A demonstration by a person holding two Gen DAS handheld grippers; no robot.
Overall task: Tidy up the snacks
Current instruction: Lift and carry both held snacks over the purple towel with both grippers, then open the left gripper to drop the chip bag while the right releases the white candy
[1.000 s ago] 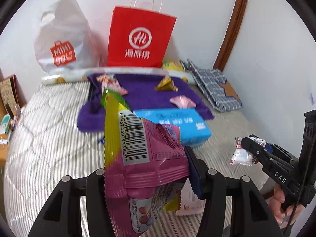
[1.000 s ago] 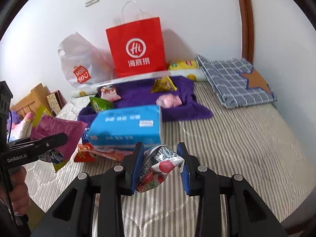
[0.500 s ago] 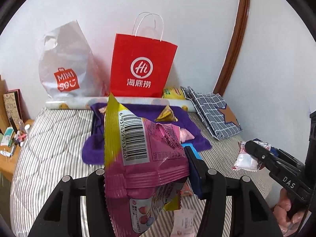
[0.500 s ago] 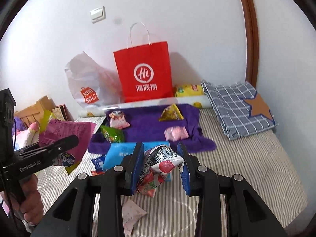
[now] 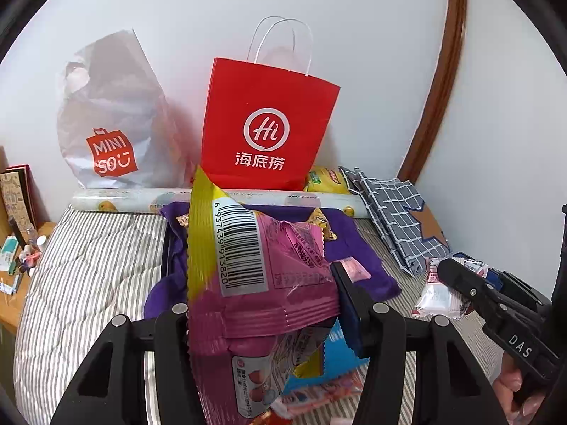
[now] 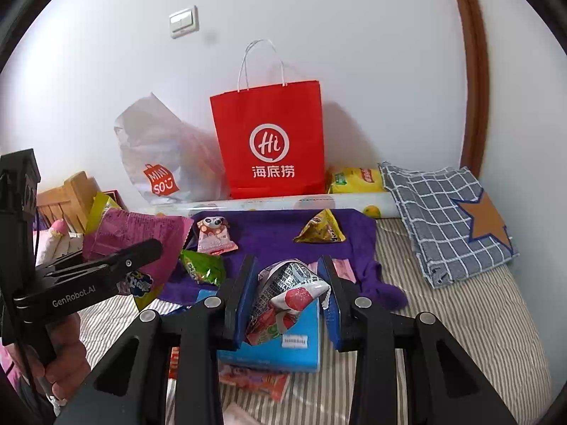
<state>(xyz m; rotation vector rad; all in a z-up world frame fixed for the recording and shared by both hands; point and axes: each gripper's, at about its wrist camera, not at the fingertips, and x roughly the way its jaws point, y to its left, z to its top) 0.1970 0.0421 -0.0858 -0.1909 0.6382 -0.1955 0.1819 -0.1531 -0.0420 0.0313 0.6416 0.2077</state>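
Change: both grippers are higher than a second ago; the red bag (image 6: pixel 269 141) sits lower in view.
Left gripper (image 5: pixel 262 315): clamped on the pink packet (image 5: pixel 262 283), which stands up between the fingers.
Right gripper (image 6: pixel 285 297): closed on the small wrapper (image 6: pixel 283 294), pinched mid-body.
Advice: keep both grips firm; carry level toward the purple cloth (image 6: pixel 276 233).
Surroundings: blue box (image 6: pixel 283 347) on the striped bed (image 6: pixel 443 318) below.

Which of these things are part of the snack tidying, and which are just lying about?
Part of it: pink snack bag in left gripper; strawberry packet in right gripper; red paper bag.
Lying about: checked cloth; light switch.
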